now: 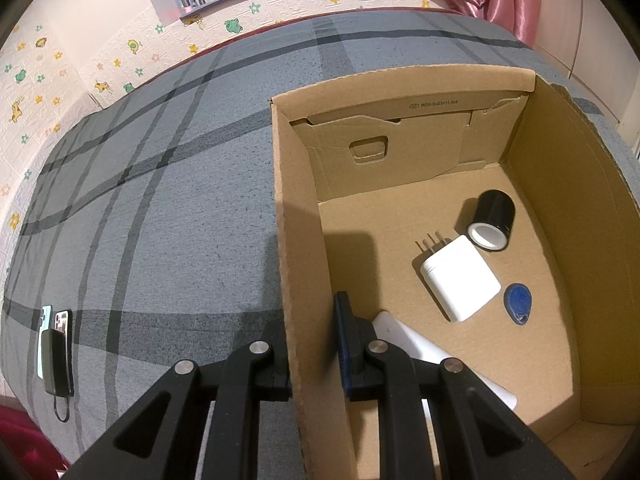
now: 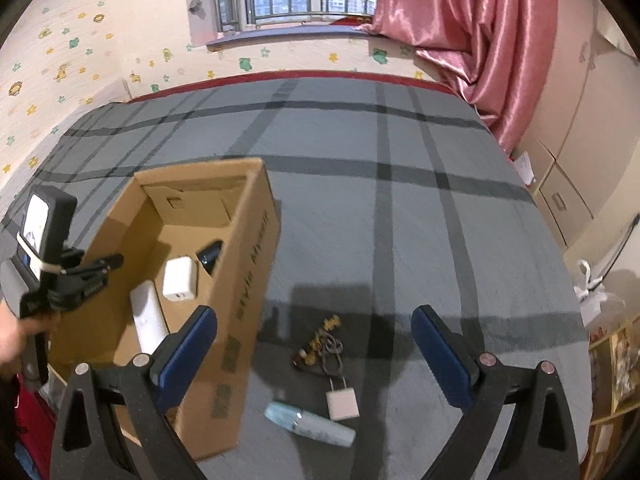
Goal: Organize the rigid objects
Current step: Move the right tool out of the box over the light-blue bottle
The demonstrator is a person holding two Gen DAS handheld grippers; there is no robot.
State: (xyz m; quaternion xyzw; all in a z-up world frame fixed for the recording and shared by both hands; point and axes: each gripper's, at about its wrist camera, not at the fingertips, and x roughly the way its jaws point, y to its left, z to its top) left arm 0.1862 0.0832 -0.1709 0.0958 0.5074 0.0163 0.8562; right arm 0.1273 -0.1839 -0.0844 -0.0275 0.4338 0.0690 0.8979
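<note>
A cardboard box (image 1: pixel 400 92) is shown standing open on a grey plaid bedcover (image 1: pixel 160 200). The left gripper (image 1: pixel 312 344) is seen clamped on the box's near left wall, one finger outside and the blue-padded finger (image 1: pixel 344 336) inside. On the box floor are laid a white charger (image 1: pixel 460 280) with its prongs pointing away, a black roll of tape (image 1: pixel 494 216) just beside it, a blue key fob (image 1: pixel 518 304) near the right wall, and a flat white object (image 1: pixel 400 336) partly hidden behind the gripper. The right gripper (image 2: pixel 314 348) is held above the bedcover to the right of the box, its jaws spread wide with nothing between them. Beneath it — on the cloth, outside the box — are seen a key bunch (image 2: pixel 324 344), a small white plug adapter (image 2: pixel 342 402) and a pale blue tube (image 2: pixel 310 422). At the far left of the bedcover, two phones (image 1: pixel 56 336) are seen under a dark power bank (image 1: pixel 58 362).
</note>
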